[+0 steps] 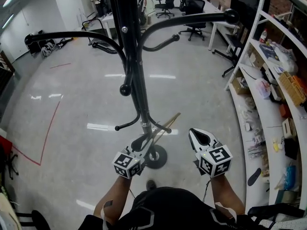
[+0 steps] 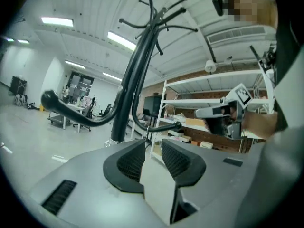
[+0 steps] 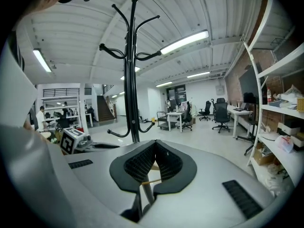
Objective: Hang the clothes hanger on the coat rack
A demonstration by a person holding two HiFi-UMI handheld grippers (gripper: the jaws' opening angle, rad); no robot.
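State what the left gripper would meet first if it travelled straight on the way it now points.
Probably the black metal coat rack: its lower curved hook arm sits right beyond the jaws of the left gripper, which holds the wooden clothes hanger. Depth is unclear.

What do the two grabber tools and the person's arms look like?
The left gripper and right gripper are each a smooth light-grey shell with two black ridged pads and a cube of black-and-white square markers. A thin cable hangs under the right one. The person wears a black top, forearms bare.
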